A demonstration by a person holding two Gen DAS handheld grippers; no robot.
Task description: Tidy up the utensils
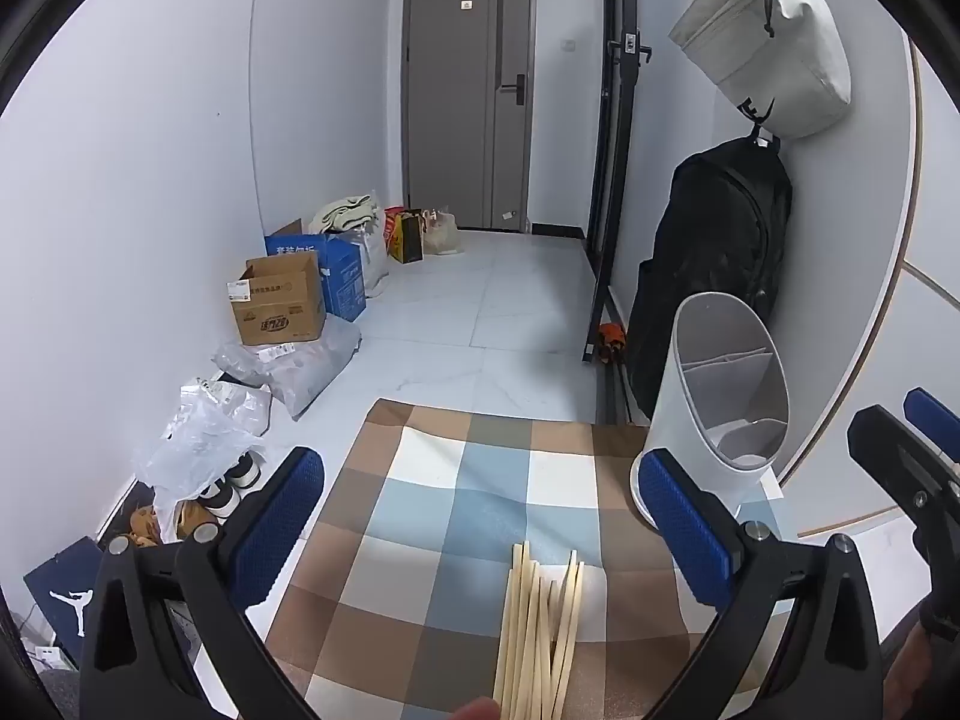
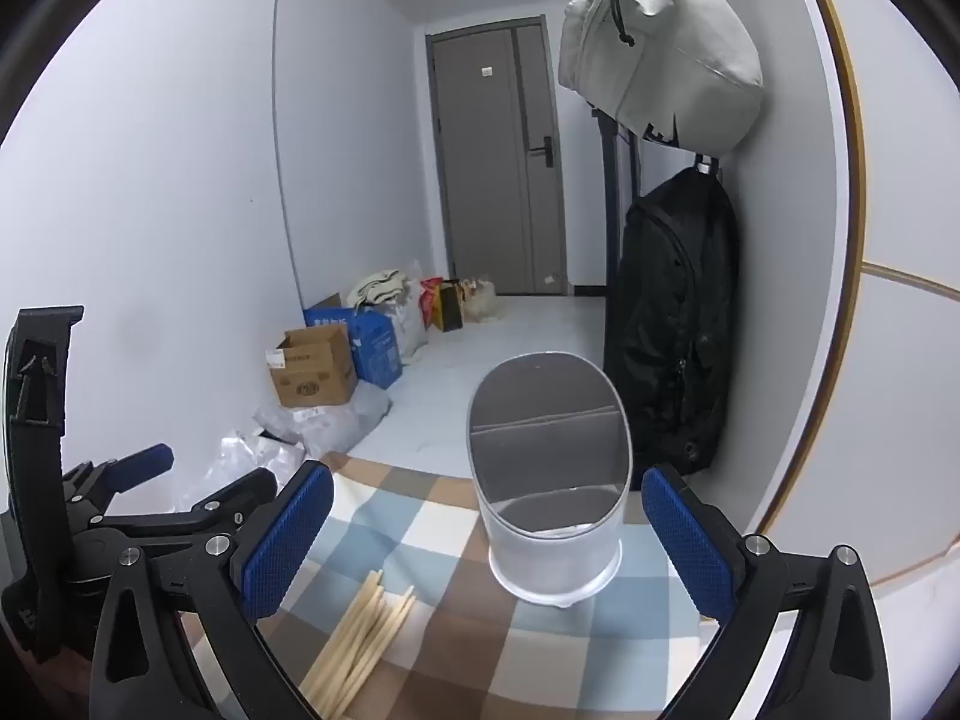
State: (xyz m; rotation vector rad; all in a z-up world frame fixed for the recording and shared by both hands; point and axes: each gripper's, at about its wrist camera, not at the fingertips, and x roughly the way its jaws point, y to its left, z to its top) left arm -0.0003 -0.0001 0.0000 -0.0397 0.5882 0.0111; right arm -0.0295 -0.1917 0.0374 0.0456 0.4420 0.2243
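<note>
Chopsticks run off the frame's lower edge; left gripper and right gripper both gape wide, holding nothing.

The left gripper hangs over a table with a checked cloth, and its two blue pads stand wide apart with nothing between them. A bunch of pale chopsticks lies on the cloth near the table's near edge, tips pointing to the far edge. A white holder with walls inside stands at the table's far right corner. The right gripper shows at the right. Cardboard boxes sit on the floor by the wall.
</note>
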